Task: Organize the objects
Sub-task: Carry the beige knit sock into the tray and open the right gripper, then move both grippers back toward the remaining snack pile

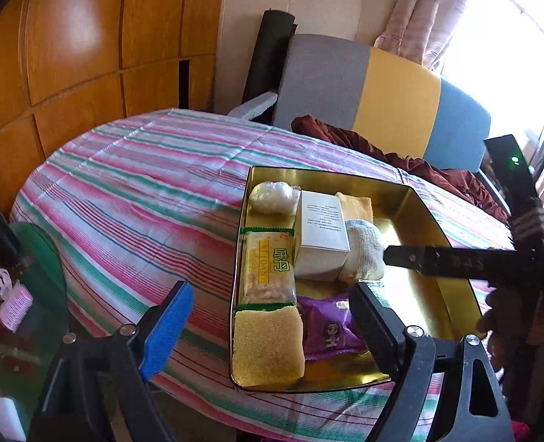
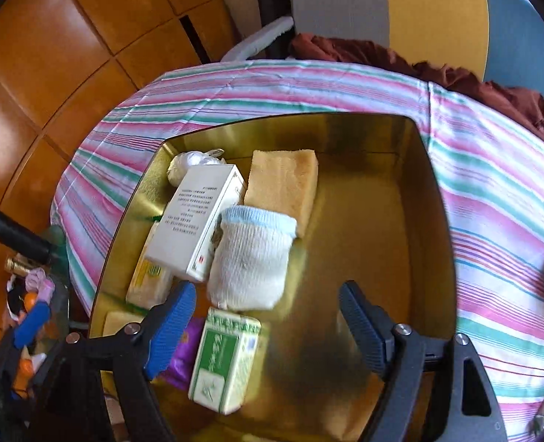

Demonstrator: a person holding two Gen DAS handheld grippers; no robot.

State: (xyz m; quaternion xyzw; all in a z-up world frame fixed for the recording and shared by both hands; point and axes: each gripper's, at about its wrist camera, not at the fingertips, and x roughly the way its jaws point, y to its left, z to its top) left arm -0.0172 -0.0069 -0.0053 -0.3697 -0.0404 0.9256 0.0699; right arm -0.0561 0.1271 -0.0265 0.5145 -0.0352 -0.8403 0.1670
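A gold metal tin sits on the striped tablecloth. In it lie a white carton, a white sock, a bagged rice cake, yellow sponges, a purple packet, a clear-wrapped white lump and a green-and-white box. My left gripper is open and empty at the tin's near edge. My right gripper is open and empty above the tin, just over the green box and sock; it also shows in the left wrist view.
The striped table is round. A grey, yellow and blue chair with a dark red cloth stands behind it. A glass side table at the left holds an orange and small items. Wooden panels line the wall.
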